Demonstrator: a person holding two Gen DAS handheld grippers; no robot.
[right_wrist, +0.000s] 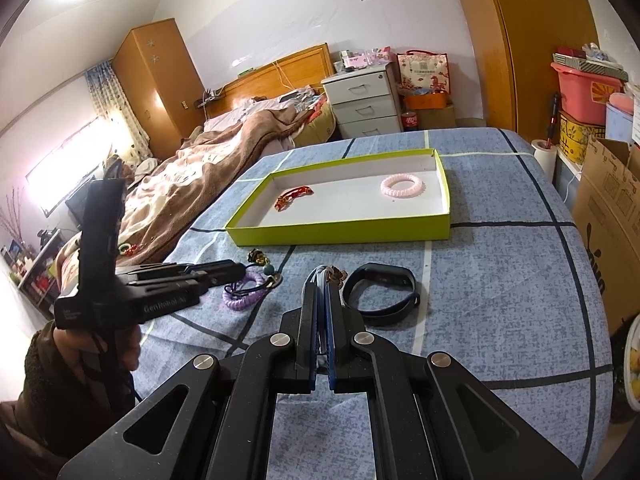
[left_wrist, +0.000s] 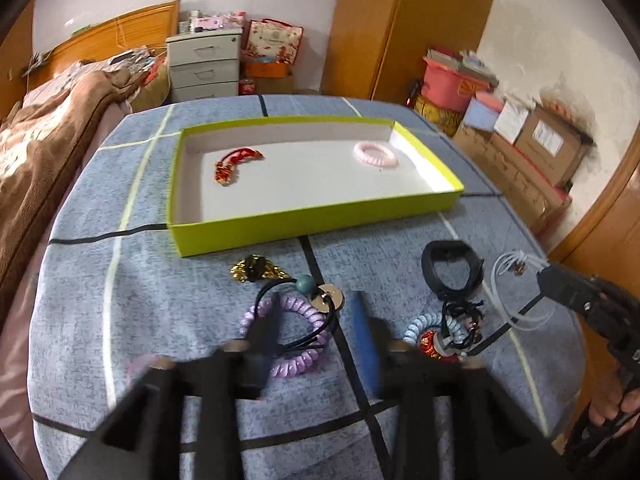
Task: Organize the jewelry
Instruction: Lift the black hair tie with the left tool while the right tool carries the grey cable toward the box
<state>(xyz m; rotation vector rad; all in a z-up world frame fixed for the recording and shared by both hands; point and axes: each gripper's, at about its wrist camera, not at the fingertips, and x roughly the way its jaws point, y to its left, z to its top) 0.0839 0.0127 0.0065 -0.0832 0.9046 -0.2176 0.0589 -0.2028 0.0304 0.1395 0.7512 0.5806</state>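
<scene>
A lime-green tray (left_wrist: 320,222) (right_wrist: 340,234) lies on the blue checked cloth and holds a red charm bracelet (left_wrist: 236,164) (right_wrist: 292,196) and a pink coil hair tie (left_wrist: 376,154) (right_wrist: 403,186). My left gripper (left_wrist: 320,320) (right_wrist: 236,270) is open over a purple coil tie (left_wrist: 292,336) (right_wrist: 244,292) with a black cord. My right gripper (right_wrist: 323,280) (left_wrist: 540,276) is shut on a white cord bracelet (left_wrist: 508,292) (right_wrist: 318,276), lifted beside a black band (left_wrist: 452,270) (right_wrist: 380,294). A gold-black piece (left_wrist: 256,270) lies near the tray.
A blue coil tie with red charms (left_wrist: 436,336) lies by the left gripper. A bed with a brown blanket (right_wrist: 200,176) is at the left. Cardboard boxes (left_wrist: 544,148) and a pink tub (right_wrist: 584,92) stand at the right. A white drawer unit (right_wrist: 364,104) stands behind.
</scene>
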